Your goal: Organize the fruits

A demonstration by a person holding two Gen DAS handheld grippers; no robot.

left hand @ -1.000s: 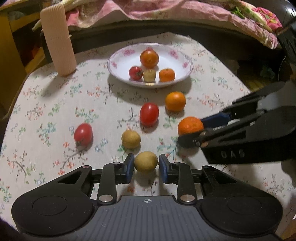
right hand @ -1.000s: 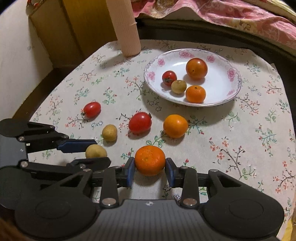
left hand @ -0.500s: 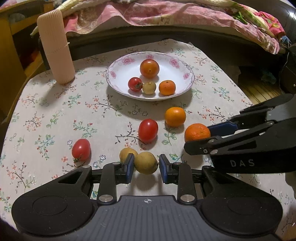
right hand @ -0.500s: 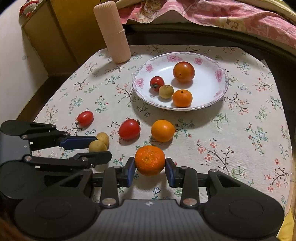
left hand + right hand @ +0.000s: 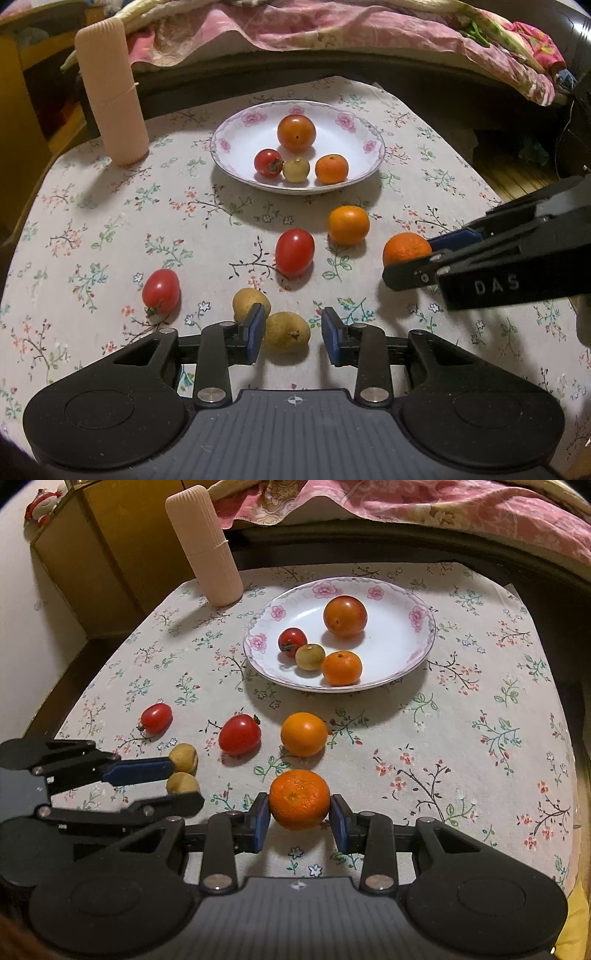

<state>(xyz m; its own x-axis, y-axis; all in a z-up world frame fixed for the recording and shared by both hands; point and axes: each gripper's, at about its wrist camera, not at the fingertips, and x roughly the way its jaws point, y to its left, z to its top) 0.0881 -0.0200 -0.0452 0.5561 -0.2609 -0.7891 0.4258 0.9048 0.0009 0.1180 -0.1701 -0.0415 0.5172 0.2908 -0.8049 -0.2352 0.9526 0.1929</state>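
My left gripper point(image 5: 291, 334) stands open around a yellowish round fruit point(image 5: 287, 332). The fruit touches the left pad, with a gap to the right pad. In the right wrist view that fruit point(image 5: 183, 783) sits between the left gripper's point(image 5: 186, 782) fingers. My right gripper point(image 5: 300, 821) is shut on a mandarin point(image 5: 299, 799), seen in the left wrist view as the mandarin point(image 5: 406, 251). On the cloth lie an orange point(image 5: 348, 225), a red tomato point(image 5: 294, 252), a smaller tomato point(image 5: 161, 290) and a second yellowish fruit point(image 5: 247, 302). The flowered plate point(image 5: 229, 162) holds several fruits.
A tall pink ribbed cylinder point(image 5: 110, 92) stands at the table's far left corner. A dark bed frame with a pink blanket point(image 5: 332, 29) runs behind the table. A wooden cabinet point(image 5: 110, 554) is at the left. The floral tablecloth point(image 5: 480, 720) is bare on the right.
Both grippers have drawn back from the plate, so the table looks farther away. The left jaws have widened slightly and the yellowish fruit is no longer pinched. The right gripper keeps the mandarin.
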